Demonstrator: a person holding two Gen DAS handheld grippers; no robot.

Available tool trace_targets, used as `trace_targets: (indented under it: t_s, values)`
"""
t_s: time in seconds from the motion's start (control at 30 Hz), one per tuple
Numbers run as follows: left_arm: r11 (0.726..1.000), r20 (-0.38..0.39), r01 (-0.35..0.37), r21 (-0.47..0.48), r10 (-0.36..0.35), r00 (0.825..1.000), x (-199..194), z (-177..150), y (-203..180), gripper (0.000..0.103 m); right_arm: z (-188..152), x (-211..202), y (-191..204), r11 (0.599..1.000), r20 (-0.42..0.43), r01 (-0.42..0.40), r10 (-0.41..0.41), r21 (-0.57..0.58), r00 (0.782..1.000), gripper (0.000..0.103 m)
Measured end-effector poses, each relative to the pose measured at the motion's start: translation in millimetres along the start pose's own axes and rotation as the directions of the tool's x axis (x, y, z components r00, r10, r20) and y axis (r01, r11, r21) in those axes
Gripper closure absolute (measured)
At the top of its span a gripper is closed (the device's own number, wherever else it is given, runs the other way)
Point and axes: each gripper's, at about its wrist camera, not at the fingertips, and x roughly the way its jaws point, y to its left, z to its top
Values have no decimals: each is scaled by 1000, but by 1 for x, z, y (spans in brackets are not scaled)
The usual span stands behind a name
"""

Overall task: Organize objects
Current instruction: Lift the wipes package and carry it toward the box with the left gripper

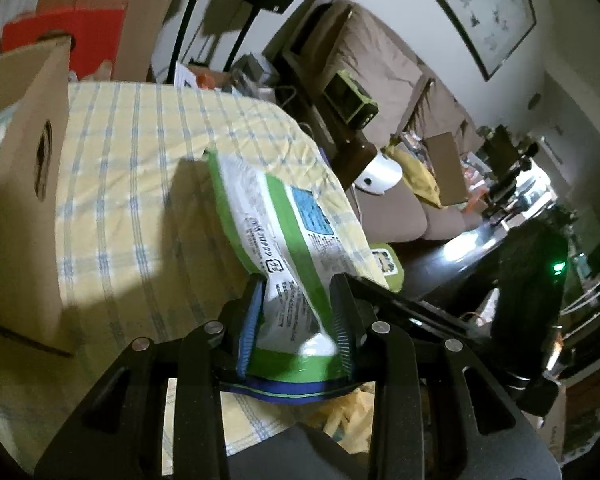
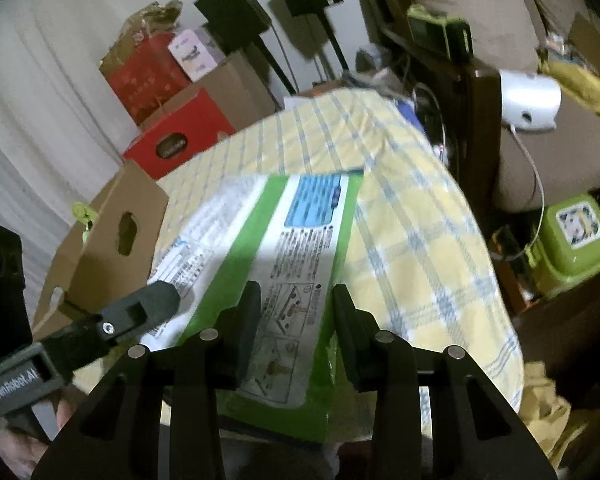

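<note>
One green-and-white packet [image 1: 284,240] is held up just above the counter [image 1: 140,152] with its yellow checked cloth. It hangs between two claws, likely so it stays flat while carried toward the one cardboard box [image 1: 28,184] at the left. The left claw [image 1: 296,320] is clenched on its near end, pads pressing the wrapper. The right claw [image 2: 296,320] straddles the packet's near edge; whether it actually grips, I cannot tell.
</note>
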Motion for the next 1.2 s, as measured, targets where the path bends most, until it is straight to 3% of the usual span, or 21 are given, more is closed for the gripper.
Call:
trace_targets:
  t_s: [0.13, 0.47, 0.63, 0.73, 0.9, 0.97, 1.1, 1.2]
  values:
    - [997, -20, 60, -48, -61, 998, 4, 0, 6, 73, -7, 5, -15, 997, -25, -48, 50, 58, 998, 65]
    - [986, -28, 160, -53, -162, 986, 2, 9, -12, 73, -7, 4, -31, 981, -21, -158, 161, 114, 987, 65]
    - [938, -46, 295, -179, -308, 950, 16, 14, 5, 73, -9, 3, -40, 973, -17, -187, 191, 137, 981, 65]
    - [970, -50, 168, -175, -179, 983, 25, 15, 14, 72, -11, 5, -30, 987, -28, -147, 149, 72, 988, 65]
    - [980, -86, 59, -188, -77, 993, 40, 9, 24, 68, -14, 5, -11, 998, -19, -49, 49, -39, 999, 65]
    - [982, -115, -3, -190, -19, 993, 50, 4, 29, 77, -16, 5, -6, 997, -15, -18, 17, -69, 1000, 65]
    - [972, -123, 12, -234, -42, 992, 54, -3, 39, 83, -17, 5, -3, 996, -16, 8, -9, -94, 1000, 65]
    - [965, -126, 34, -260, -69, 990, 54, -5, 43, 84, -12, 3, -14, 999, -27, -18, 18, -26, 999, 64]
